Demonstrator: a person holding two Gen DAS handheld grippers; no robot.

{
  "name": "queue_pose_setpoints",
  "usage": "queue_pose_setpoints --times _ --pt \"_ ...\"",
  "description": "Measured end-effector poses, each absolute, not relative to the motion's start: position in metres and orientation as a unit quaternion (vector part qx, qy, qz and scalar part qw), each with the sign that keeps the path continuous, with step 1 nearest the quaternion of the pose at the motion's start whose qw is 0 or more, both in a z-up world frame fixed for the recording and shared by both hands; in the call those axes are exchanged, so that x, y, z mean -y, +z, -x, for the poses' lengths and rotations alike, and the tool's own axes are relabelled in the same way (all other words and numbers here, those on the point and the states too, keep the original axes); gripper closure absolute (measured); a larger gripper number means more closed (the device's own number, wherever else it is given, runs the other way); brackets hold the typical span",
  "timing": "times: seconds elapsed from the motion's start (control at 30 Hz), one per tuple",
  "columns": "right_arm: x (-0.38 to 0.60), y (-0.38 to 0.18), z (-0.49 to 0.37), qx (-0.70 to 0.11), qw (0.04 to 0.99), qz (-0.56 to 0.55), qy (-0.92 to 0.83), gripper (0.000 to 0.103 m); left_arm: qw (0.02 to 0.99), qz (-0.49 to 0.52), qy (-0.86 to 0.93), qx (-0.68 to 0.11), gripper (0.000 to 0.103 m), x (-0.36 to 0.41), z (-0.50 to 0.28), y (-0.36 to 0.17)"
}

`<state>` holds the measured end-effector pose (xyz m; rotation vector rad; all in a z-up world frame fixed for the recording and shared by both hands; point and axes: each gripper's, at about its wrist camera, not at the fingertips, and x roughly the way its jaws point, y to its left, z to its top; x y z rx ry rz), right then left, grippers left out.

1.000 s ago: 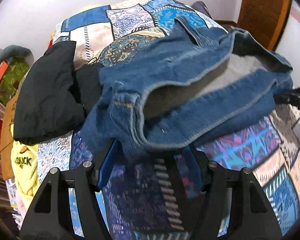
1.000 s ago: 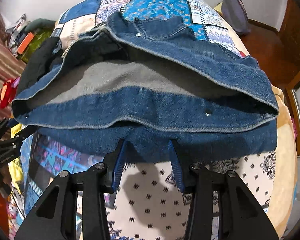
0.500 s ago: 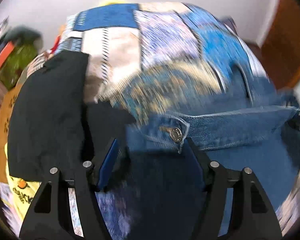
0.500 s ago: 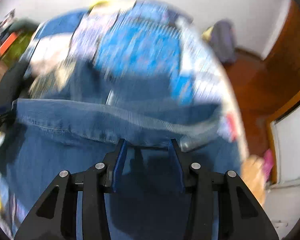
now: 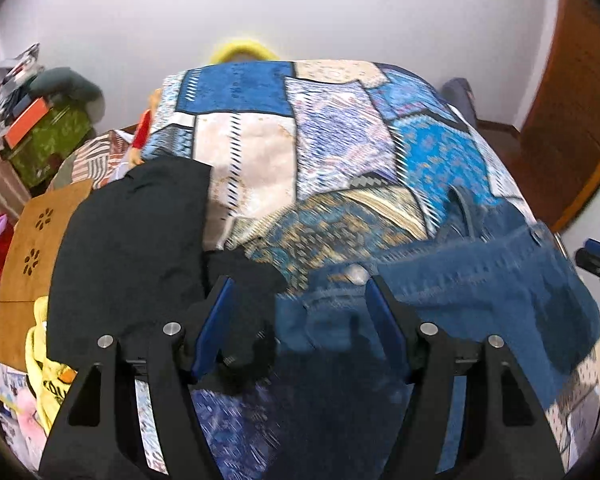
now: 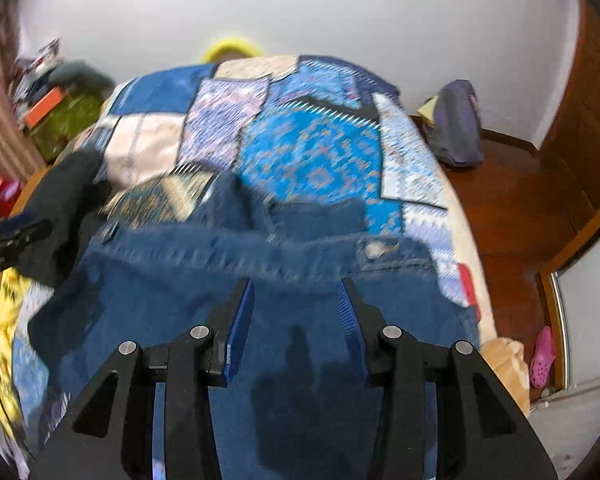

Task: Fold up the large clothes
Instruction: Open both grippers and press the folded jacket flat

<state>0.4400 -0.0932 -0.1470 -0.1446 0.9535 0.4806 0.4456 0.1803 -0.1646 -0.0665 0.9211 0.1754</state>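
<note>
black garment [image 5: 128,240] just left of denim jacket [image 5: 460,288] on patchwork bedspread [image 5: 252,152]

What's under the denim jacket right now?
The denim jacket lies spread on the patchwork bedspread, which shows around its far and side edges. At its left edge a black garment lies beside it. Anything beneath the jacket's middle is covered.
</note>
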Motion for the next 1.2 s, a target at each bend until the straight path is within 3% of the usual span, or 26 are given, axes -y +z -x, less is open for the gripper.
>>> queue_pose_setpoints --times 0.43,0.6,0.67,0.77,0.97,1.2 --pt "0.068 -0.206 -0.387 -0.501 0.81 0.156 0.262 0.055 0.861 0.045 -0.016 -0.506 0.036 -0.102 -0.408 -0.22" --pt "0.112 -0.209 -0.392 -0.511 0.82 0.101 0.237 0.043 0.863 0.053 -0.012 -0.502 0.036 -0.104 -0.395 -0.241" --pt "0.134 -0.211 -0.397 -0.516 0.825 0.082 0.214 0.043 0.867 0.037 -0.008 -0.496 0.036 -0.099 -0.388 -0.24" --pt "0.16 -0.218 -0.403 -0.526 0.828 0.086 0.175 0.043 0.872 0.012 0.024 -0.489 0.02 -0.101 -0.38 -0.24" --pt "0.199 -0.212 -0.401 -0.52 0.838 0.038 0.162 0.042 0.874 0.068 0.028 -0.48 0.019 -0.13 -0.363 -0.238" --pt "0.19 -0.21 -0.395 -0.511 0.844 0.064 0.148 0.042 0.875 0.047 0.1 -0.472 0.019 -0.135 -0.344 -0.228"
